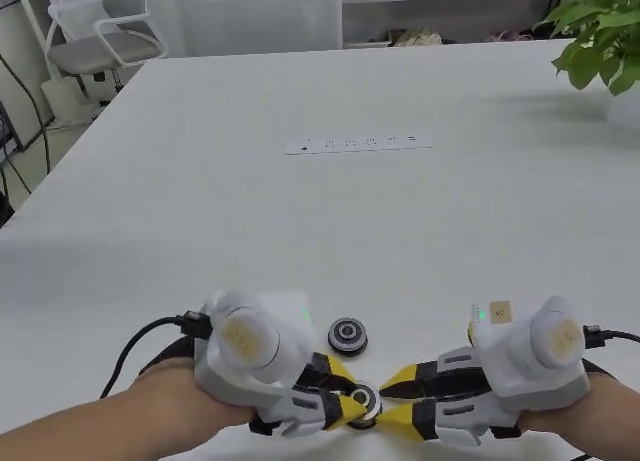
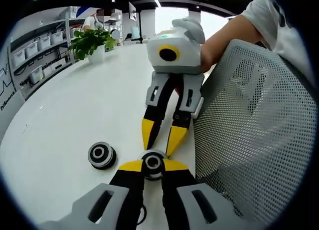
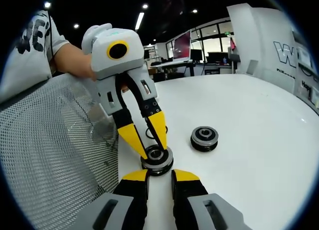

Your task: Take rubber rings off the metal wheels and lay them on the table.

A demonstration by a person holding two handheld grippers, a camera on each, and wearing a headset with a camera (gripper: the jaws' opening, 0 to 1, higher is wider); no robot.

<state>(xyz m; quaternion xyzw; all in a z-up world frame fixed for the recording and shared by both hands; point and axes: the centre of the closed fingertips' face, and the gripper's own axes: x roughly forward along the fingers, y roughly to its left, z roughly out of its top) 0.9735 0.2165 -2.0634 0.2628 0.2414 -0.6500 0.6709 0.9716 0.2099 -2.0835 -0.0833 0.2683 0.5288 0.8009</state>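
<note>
Wheel (image 2: 152, 162) sits at twelve o'clock, pinched in my left gripper (image 2: 153, 166) — right gripper (image 2: 162, 139), jaws narrowed, meets it head-on, hold unclear.

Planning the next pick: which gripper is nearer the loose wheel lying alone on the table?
Left, narrowly. The left gripper and right gripper meet at a second wheel; the loose wheel lies close beside the left one's jaws, farther from the right's.
</note>
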